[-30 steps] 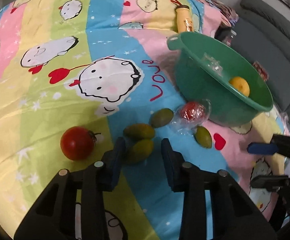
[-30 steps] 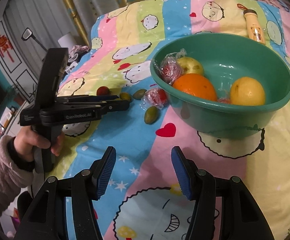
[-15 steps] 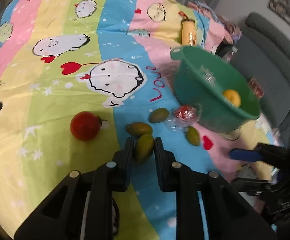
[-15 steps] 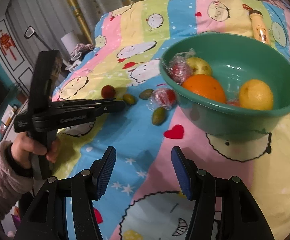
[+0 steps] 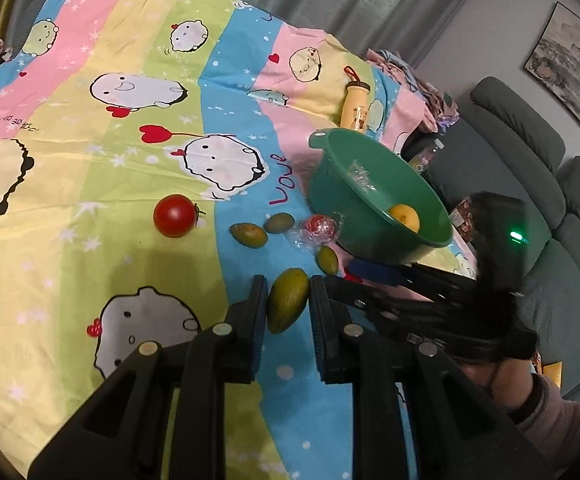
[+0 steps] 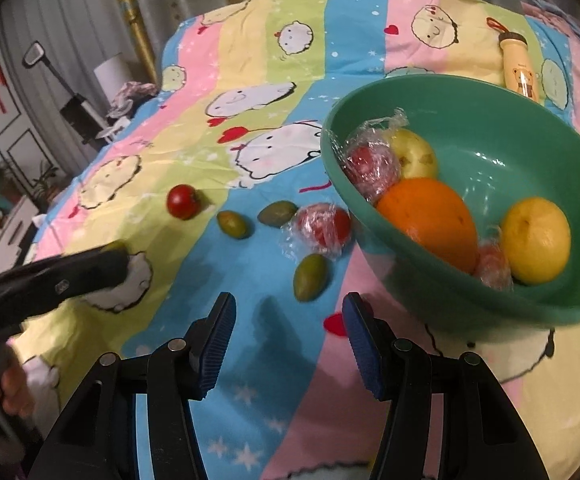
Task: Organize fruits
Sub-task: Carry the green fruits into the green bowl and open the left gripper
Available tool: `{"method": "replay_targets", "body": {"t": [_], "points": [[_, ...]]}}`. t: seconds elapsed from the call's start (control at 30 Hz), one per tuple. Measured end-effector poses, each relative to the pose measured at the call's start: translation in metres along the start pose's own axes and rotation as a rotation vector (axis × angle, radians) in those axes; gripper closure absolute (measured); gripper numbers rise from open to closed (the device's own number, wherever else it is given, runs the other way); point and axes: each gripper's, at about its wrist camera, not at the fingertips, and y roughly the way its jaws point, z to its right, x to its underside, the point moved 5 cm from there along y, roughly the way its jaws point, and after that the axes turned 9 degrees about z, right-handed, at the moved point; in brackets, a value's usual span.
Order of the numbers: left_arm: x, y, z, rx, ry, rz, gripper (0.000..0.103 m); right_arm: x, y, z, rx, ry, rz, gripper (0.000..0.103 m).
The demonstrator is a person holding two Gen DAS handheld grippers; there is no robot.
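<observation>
Left tongs (image 5: 288, 306) clamp one green mango (image 5: 288, 299), right tongs (image 6: 288, 338) apart; three mangoes (image 6: 310, 276) lie loose, perhaps five fruits in bowl (image 6: 530, 136).

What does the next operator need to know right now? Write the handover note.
Left gripper: shut on a small green mango, lifted off the bedsheet.
Right gripper: open, empty, near the green bowl.
Done: orange, lemon, yellow apple and wrapped fruit in the bowl.
Left: three green mangoes, the wrapped red fruit and the tomato lie on the sheet.
</observation>
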Motion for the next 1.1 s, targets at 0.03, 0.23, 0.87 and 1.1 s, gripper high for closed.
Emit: {"method": "replay_targets", "body": {"t": [0.03,0.23,0.87,1.1], "points": [[0.0,-0.002,0.0,0.006,-0.002,0.002,0.083,-0.001,0.004,0.0,0.013,-0.005,-0.007,0.045],[0.003,-0.009,0.0,0.04,-0.024,0.01,0.083,-0.003,0.017,-0.001,0.056,-0.019,-0.018,0.06],[0.004,-0.016,0.013,0.05,-0.017,0.003,0.083,-0.003,-0.04,-0.007,-0.123,0.012,0.045,0.08],[-0.001,-0.018,0.032,0.02,0.024,0.001,0.083,-0.016,-0.07,-0.012,-0.179,0.02,0.117,0.08]]}}
